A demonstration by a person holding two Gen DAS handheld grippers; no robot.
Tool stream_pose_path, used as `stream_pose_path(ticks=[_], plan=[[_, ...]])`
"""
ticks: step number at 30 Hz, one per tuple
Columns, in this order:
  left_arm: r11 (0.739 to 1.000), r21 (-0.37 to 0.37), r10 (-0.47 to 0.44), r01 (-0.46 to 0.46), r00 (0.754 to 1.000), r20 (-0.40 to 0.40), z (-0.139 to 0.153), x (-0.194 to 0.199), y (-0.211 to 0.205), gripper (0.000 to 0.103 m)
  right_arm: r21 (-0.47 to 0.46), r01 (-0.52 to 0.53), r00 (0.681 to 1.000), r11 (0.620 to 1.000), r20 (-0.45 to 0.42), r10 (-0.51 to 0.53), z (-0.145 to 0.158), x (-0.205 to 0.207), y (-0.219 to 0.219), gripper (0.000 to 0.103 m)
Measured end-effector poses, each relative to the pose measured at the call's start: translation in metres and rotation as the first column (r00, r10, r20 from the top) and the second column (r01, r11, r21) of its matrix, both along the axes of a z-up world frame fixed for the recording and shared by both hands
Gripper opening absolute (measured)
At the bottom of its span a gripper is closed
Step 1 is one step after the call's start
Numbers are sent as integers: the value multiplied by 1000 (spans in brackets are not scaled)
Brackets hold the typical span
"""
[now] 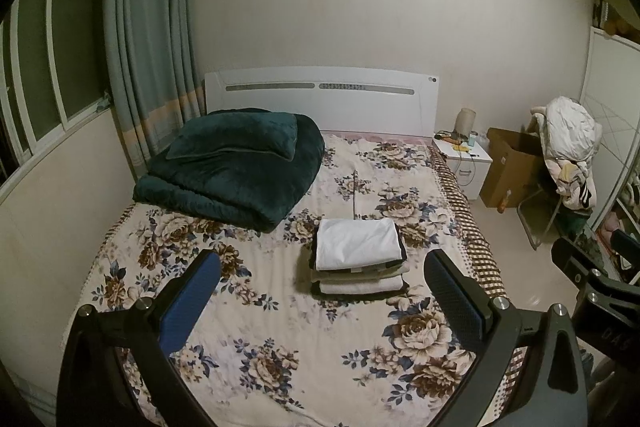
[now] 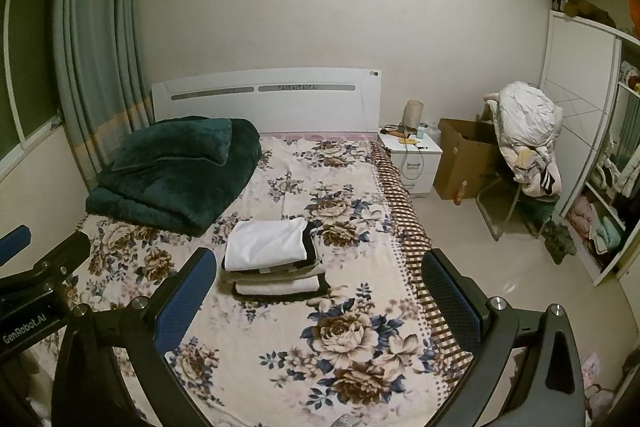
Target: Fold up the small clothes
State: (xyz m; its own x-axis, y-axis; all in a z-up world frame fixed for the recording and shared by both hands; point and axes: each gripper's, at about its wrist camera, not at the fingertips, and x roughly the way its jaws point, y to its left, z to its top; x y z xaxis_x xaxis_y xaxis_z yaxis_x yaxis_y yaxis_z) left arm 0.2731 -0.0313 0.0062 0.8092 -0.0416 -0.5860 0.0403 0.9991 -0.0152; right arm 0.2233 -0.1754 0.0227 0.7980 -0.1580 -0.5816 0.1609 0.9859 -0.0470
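A stack of folded clothes (image 1: 358,257) with a white piece on top lies on the floral bed (image 1: 280,327); it also shows in the right wrist view (image 2: 272,259). My left gripper (image 1: 324,291) is open and empty, held above the bed's near end, short of the stack. My right gripper (image 2: 320,291) is open and empty, with the stack just ahead of its left finger (image 2: 188,295). The right gripper's body shows at the right edge of the left wrist view (image 1: 596,283). The left gripper's body shows at the left edge of the right wrist view (image 2: 36,279).
A folded dark green quilt (image 1: 236,163) lies at the bed's far left by the white headboard (image 1: 320,95). A nightstand (image 1: 464,155), cardboard box (image 1: 512,167) and clothes-laden chair (image 1: 568,155) stand to the right. A wardrobe (image 2: 592,147) lines the right wall.
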Motion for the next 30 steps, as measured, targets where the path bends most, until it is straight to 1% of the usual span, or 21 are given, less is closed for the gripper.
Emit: stream_pose_path(ticks=[9,16,22,30], plan=[[1000,-2,0,0,1000,1,0,-1,-1,103,3,1,1000,1000,-1,-1,5,-1,5,103],[1000,-1,0,0,1000,0,0,-1,-2,103,1,7,1000,1000,3,-7,2,-4,5,103],[1000,-1,-1,1,1000,-1,0,-1,-2,103,1,6,1000,1000,1,-6,7,-2,11,103],[1000,0,-1,1,1000,1,0,-2,-2,103,2,11,1000,1000,4,-11,4,-6,11,103]])
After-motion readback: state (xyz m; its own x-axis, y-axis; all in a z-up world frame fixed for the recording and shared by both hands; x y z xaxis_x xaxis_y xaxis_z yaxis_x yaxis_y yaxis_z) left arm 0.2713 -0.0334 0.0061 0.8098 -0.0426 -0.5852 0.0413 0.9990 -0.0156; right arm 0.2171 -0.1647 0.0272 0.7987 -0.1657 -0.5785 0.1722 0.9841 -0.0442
